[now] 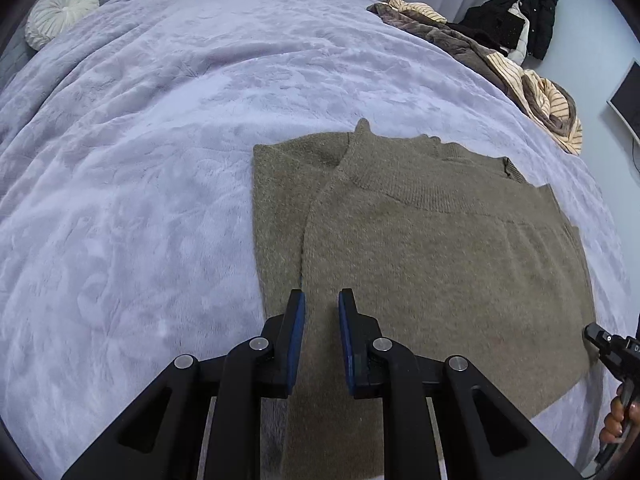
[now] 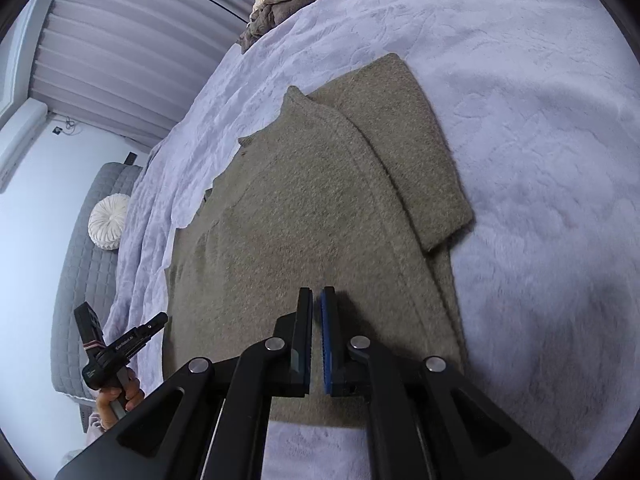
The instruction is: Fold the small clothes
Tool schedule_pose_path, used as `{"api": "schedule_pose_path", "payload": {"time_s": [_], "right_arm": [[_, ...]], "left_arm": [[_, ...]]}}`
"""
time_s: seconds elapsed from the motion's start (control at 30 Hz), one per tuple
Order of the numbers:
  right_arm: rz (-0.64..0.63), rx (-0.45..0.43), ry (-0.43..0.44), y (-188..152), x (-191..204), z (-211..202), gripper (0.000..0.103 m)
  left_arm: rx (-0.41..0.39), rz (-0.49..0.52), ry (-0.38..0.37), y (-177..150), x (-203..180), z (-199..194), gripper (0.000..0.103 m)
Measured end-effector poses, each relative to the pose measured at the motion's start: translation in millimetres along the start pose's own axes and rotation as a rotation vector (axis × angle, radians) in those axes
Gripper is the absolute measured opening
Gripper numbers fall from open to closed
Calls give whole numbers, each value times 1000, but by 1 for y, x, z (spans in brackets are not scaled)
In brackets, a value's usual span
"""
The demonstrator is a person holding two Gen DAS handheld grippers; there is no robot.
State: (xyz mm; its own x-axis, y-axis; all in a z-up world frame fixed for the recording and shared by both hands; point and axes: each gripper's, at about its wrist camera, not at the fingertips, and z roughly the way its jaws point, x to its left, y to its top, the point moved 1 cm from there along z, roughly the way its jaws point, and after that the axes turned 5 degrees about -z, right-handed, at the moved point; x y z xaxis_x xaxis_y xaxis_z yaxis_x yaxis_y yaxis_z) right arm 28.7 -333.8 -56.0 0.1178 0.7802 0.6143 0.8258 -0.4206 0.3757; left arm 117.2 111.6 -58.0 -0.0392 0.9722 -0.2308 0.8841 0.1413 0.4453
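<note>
An olive-brown knitted sweater (image 1: 440, 248) lies flat on a lilac plush blanket (image 1: 140, 160), with one sleeve folded in over its body. It also shows in the right wrist view (image 2: 304, 216), the folded sleeve (image 2: 420, 160) lying on its right side. My left gripper (image 1: 322, 300) hovers over the sweater's near left part, its jaws slightly apart and empty. My right gripper (image 2: 317, 296) hovers over the sweater's near edge, its jaws almost closed with nothing between them. The right gripper (image 1: 612, 344) also shows at the right edge of the left wrist view, and the left gripper (image 2: 120, 344) at the left of the right wrist view.
A pile of brown and striped clothes (image 1: 500, 64) lies at the blanket's far right edge. A round white cushion (image 1: 60, 12) sits at the grey headboard. Dark clothes (image 1: 524, 12) hang by the wall, near a monitor (image 1: 628, 100).
</note>
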Motion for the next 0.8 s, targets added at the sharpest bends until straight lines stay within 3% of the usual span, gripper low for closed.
{"api": "schedule_pose_path", "payload": {"time_s": [0.1,0.13,0.17,0.2,0.27,0.6,0.73,0.77,0.8], "right_arm": [[-11,0,19,-11,8,-11,5],[-16,5,24,-16,11,-15,5],[-20,8,26,-19,13,-18,5],[-22,10,28,-24,15,-20,5],[-20,19,40,-35,18,-24,5],[-3,62,61,-72,32,-25,5],[-12,70,58,-82,40,-26,8],[-11,72,55,-85,41,-26,16],[-9,72,50,-88,43,-27,37]], "left_arm": [[22,27,13,-14,-8,-10,19],[28,32,20,-18,-10,-12,32],[30,38,30,-23,-13,-15,82],[14,41,42,-28,-15,-20,103],[-43,63,53,-38,-21,-33,102],[-39,79,31,-68,-28,-61,102],[6,56,0,-81,-24,-63,102],[12,51,-4,-85,-23,-64,102],[14,47,-9,-89,-22,-65,102]]}}
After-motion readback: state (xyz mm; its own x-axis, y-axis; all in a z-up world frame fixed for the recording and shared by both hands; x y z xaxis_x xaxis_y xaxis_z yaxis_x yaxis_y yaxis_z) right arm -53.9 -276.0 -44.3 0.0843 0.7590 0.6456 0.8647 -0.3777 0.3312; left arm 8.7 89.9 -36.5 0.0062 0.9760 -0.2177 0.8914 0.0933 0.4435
